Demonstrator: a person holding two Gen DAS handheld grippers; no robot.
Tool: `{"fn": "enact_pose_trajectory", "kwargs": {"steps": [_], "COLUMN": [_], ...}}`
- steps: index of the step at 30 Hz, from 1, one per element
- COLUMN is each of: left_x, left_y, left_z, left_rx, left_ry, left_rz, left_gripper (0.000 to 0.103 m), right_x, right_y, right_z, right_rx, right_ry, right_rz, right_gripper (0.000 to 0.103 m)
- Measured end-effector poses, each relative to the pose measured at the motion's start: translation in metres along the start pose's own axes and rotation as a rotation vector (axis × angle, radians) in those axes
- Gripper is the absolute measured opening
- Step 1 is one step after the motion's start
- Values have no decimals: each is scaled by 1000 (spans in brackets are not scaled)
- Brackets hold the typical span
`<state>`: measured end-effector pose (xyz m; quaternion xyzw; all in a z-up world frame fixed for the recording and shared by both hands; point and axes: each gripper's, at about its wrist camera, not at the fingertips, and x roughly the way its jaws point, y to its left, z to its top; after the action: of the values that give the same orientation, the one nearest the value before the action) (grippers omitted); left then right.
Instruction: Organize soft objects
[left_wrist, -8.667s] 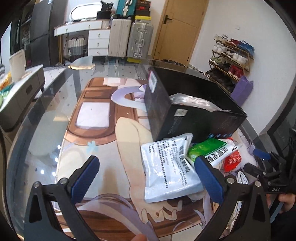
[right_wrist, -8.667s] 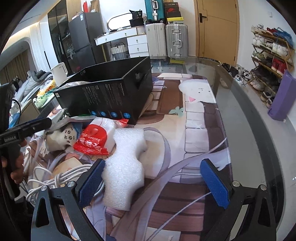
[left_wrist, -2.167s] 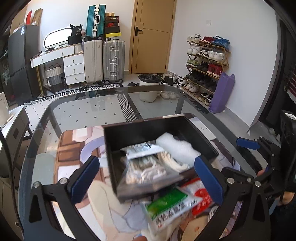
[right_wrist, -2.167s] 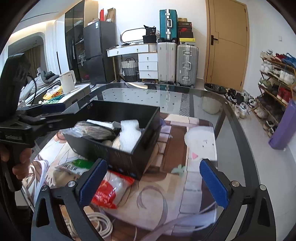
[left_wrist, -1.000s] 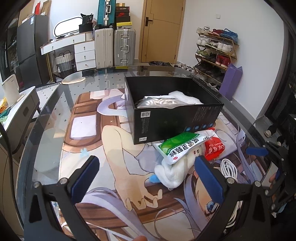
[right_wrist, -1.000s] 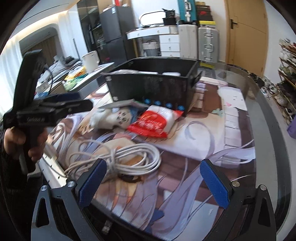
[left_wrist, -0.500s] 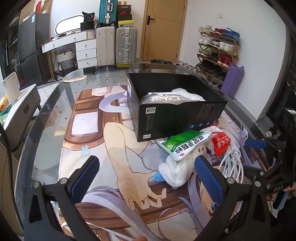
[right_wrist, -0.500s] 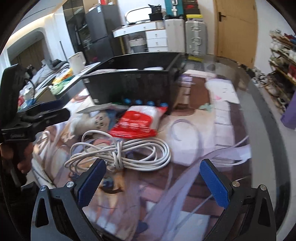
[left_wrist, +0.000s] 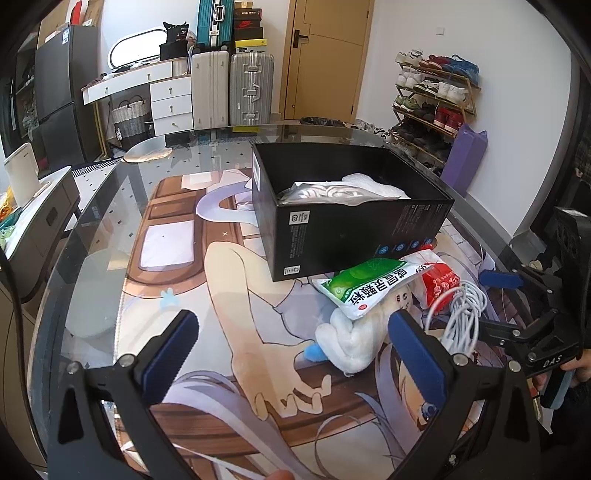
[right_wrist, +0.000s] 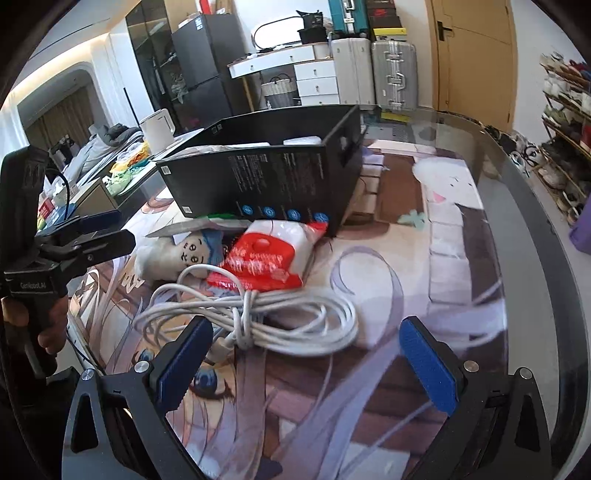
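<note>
A black box stands on the printed mat and holds a silver bag and white foam. In front of it lie a green packet, a white plush doll, a red-and-white pack and a coiled white cable. My left gripper is open and empty, hovering left of the doll. My right gripper is open and empty, low over the cable. Each gripper shows in the other's view, the right one and the left one.
The glass table's curved edge runs along the right. A purple bag and shoe rack stand by the wall. Suitcases and a white dresser are behind the table. A side cabinet with a kettle is at left.
My right gripper has moved forward and lower toward the coiled cable, which now lies close between its fingers. My left gripper has shifted slightly. Both stayed open.
</note>
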<state>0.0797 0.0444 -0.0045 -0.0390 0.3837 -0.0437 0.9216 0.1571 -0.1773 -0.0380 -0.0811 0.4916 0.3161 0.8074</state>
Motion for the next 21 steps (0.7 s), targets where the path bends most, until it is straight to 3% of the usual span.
{"fn": "enact_pose_trajectory", "kwargs": {"steps": [16,21], "left_x": [8,8], "left_y": [0,1], "left_z": [-2,-2], "left_rx": [-6,-9], "left_ry": [15,15], "left_rz": [-3,-4], "left_gripper": [103,103], "right_x": [9,3], "right_y": [17,20], "right_z": [-1,-5], "right_rx": [6,-6], "right_ry": [-11,-43], "right_rz": [-85,-50], "right_gripper": [102,83]}}
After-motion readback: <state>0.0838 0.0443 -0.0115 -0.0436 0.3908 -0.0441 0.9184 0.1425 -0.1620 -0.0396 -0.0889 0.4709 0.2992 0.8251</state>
